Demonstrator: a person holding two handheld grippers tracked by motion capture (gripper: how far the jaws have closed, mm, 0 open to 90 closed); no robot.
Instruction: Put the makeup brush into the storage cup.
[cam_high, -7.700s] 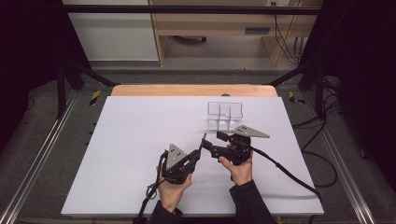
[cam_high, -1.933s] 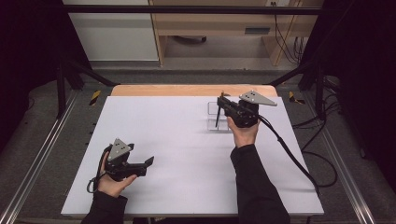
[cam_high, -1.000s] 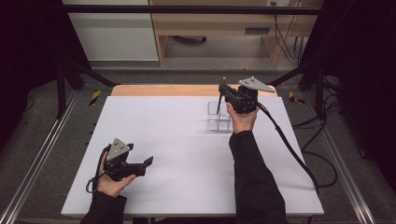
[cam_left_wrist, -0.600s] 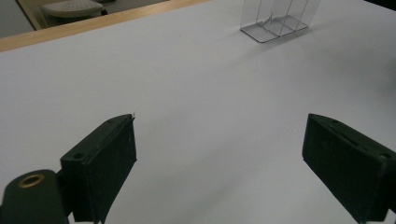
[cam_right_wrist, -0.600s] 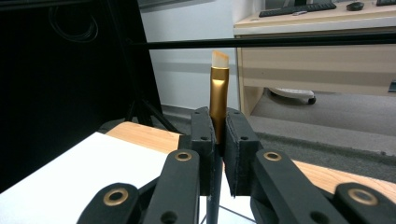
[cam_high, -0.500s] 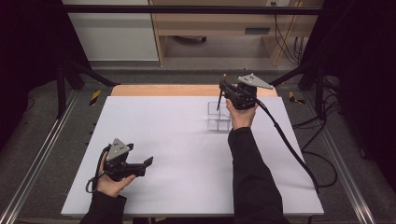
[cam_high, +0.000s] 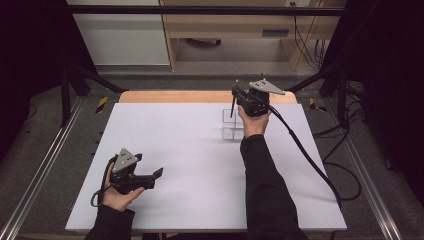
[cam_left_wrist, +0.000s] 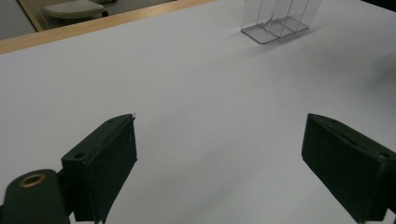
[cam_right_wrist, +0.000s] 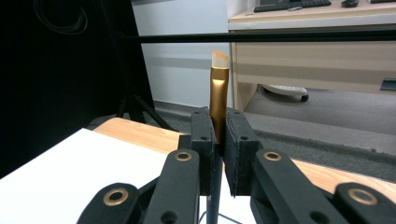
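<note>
White table sheet (cam_high: 200, 150): covered nearly the whole tabletop. Wooden table edge (cam_high: 175, 96): a bare strip showed along the far side. Metal rails (cam_high: 40, 165): ran along both sides of the table, on grey floor. Black stand legs (cam_high: 75, 80): stood at the far left. Wooden desk (cam_high: 240, 25): stood beyond the table; in the right gripper view a keyboard (cam_right_wrist: 285, 6) lay on it. Loose black cables (cam_high: 345, 130): trailed on the floor at right.
</note>
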